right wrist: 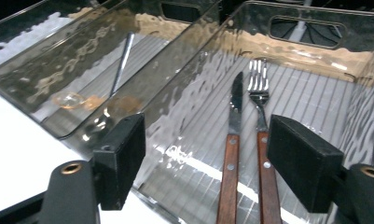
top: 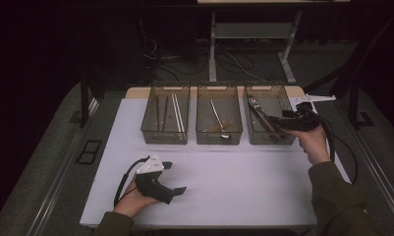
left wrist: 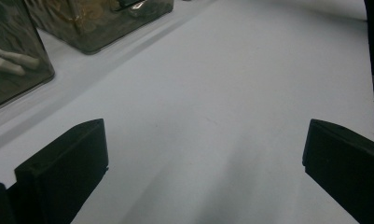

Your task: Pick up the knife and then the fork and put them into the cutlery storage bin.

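On the white table (top: 209, 177), the right gripper (right wrist: 208, 154), jaws wide and empty, is best lifted clear of the fork (right wrist: 261, 140) at its twelve o'clock; the left gripper (left wrist: 203, 158) is held wide, empty.

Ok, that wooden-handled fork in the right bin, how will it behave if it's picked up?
The fork looks stiff, metal with a riveted wood handle. It lies flat against the knife, so probably awkward to pinch alone. It is unlikely to roll.
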Action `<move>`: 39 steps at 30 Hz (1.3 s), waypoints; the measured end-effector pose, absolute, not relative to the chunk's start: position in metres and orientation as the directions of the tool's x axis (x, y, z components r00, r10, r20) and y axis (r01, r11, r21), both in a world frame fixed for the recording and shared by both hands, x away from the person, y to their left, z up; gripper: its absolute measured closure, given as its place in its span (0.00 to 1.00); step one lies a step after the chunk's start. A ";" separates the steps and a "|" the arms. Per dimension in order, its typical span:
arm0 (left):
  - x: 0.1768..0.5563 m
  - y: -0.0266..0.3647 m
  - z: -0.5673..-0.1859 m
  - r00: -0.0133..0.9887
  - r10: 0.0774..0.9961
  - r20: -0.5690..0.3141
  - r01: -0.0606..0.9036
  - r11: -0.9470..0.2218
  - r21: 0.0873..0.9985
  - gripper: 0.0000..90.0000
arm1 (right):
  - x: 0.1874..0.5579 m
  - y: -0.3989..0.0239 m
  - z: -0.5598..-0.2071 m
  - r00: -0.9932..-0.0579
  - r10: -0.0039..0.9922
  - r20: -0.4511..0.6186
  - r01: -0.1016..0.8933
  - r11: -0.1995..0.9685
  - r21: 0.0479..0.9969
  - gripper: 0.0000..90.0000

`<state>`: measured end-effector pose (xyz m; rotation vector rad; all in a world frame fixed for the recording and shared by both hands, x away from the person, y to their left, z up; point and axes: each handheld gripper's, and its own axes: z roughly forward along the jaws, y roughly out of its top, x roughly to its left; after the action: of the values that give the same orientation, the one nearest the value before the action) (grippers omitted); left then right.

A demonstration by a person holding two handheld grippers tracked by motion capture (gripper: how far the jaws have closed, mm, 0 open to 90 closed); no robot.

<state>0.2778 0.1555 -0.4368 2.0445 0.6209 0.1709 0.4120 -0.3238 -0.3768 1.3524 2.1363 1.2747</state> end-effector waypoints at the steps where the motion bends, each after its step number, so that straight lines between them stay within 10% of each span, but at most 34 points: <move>1: 0.278 0.156 -0.437 0.860 0.494 -0.126 0.359 -0.412 0.838 0.00 | 0.410 -0.324 -0.375 -0.518 0.834 0.190 0.565 0.167 0.808 0.30; 39: 0.275 0.158 -0.436 0.859 0.499 -0.114 0.355 -0.421 0.834 0.00 | 0.309 -0.305 -0.397 -0.696 0.710 0.111 0.432 0.290 0.854 0.19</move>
<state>0.2754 0.1577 -0.4363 2.0538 0.6223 0.1852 0.3091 -0.3047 -0.3969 1.0399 2.2732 1.3630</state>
